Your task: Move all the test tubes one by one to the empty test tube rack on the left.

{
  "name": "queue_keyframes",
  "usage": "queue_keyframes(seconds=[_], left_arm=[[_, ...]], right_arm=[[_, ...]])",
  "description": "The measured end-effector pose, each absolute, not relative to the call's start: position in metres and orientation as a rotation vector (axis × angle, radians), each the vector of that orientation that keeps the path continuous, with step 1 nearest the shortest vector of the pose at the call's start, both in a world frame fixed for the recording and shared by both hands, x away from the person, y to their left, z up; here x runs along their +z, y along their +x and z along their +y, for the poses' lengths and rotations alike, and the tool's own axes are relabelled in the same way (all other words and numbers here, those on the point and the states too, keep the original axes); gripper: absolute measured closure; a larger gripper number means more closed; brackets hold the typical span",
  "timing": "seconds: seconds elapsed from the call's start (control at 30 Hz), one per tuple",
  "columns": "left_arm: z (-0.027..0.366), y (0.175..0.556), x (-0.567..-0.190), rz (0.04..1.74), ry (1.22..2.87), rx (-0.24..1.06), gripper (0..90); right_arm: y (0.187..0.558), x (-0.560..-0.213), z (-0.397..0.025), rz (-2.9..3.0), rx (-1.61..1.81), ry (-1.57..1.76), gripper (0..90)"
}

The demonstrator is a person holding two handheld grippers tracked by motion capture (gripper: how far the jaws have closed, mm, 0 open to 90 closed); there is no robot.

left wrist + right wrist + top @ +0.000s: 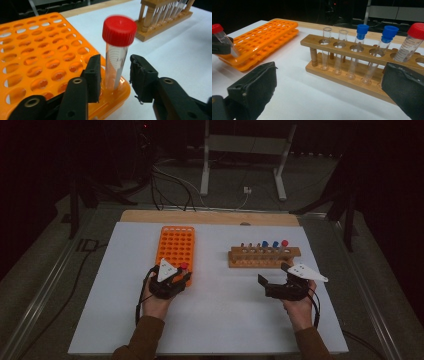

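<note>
where both hand-held grippers gape, red-capped tube upright in orange rack, five tubes in wooden rack

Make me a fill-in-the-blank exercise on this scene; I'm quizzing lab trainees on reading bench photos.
1. The clear plastic tube with the red screw cap stands in a corner hole of the ______ plastic rack.
2. The left gripper has its jaws ______ on either side of that tube.
3. The wooden test-tube rack holds two tubes with ______ caps.
4. The right gripper holds ______.

Missing words: orange; open; blue; nothing
</note>
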State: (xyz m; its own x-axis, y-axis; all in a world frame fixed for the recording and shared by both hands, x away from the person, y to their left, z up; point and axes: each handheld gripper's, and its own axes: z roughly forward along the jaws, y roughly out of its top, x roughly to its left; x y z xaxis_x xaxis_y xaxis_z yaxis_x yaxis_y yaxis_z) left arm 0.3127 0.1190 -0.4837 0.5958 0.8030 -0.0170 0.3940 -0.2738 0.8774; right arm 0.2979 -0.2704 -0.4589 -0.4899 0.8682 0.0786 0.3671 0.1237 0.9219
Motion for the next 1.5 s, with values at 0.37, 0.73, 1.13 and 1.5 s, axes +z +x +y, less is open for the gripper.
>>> queue_keyframes(seconds=[0.37, 0.73, 1.13, 1.5], left_arm=[[0.137, 0.301, -0.466, 0.961, 1.756, 0.511, 43.7], [0.156, 0.288, -0.457, 1.019, 1.713, 0.561, 14.0], [0.176, 0.284, -0.458, 1.071, 1.643, 0.575, 0.5], [0.181, 0.282, -0.461, 1.075, 1.624, 0.587, 0.6]], right_arm=[[0.318, -0.445, -0.294, 1.846, 1.335, 1.251, 0.7], [0.35, -0.444, -0.307, 1.846, 1.255, 1.311, 14.0], [0.372, -0.454, -0.321, 1.824, 1.205, 1.407, 43.8], [0.386, -0.466, -0.311, 1.816, 1.133, 1.363, 66.0]])
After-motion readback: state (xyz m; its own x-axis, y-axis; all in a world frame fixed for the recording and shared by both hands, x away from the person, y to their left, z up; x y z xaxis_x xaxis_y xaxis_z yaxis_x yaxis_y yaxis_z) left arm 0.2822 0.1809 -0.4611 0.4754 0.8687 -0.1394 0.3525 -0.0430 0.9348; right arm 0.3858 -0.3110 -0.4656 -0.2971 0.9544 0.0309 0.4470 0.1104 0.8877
